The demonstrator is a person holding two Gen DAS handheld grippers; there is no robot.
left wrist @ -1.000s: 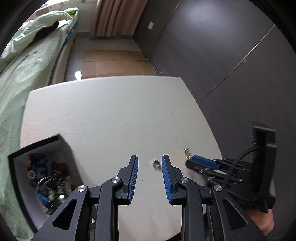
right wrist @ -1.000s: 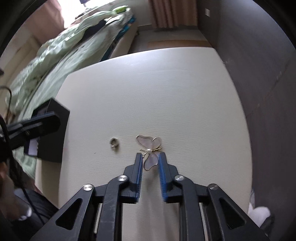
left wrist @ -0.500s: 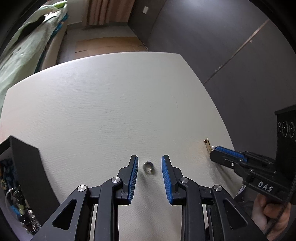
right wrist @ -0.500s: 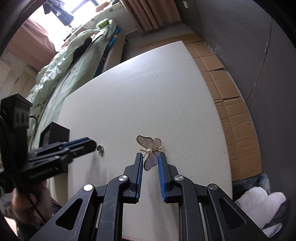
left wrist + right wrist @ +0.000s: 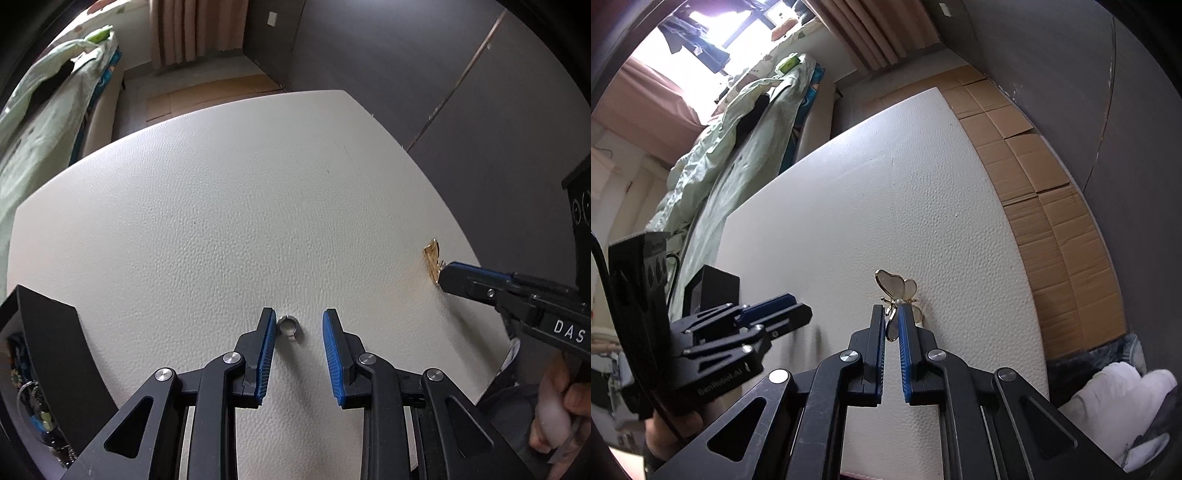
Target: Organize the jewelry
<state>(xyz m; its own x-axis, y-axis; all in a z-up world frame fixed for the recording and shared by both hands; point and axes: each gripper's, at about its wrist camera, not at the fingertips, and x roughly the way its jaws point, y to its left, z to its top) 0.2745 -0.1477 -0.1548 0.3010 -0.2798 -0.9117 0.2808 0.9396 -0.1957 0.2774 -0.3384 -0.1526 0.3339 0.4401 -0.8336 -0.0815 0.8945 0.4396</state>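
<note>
A small silver ring (image 5: 289,326) lies on the white table (image 5: 240,206) between the fingers of my open left gripper (image 5: 299,325), closer to the left finger. My right gripper (image 5: 893,317) is shut on a gold-rimmed butterfly brooch (image 5: 899,290), gripping its lower wing; the upper wings stick out past the fingertips. In the left wrist view the brooch (image 5: 432,258) shows at the tip of the right gripper (image 5: 448,277) near the table's right edge. The open black jewelry box (image 5: 51,354) with several pieces inside stands at the left.
In the right wrist view the left gripper (image 5: 783,306) and the black box (image 5: 711,288) are at the left. A bed with green bedding (image 5: 731,155) lies beyond the table. Cardboard sheets (image 5: 1034,177) cover the floor to the right, by a dark wall.
My left gripper has moved toward the ring, which now lies between its fingers. My right gripper has closed on the butterfly brooch and tilted it up.
</note>
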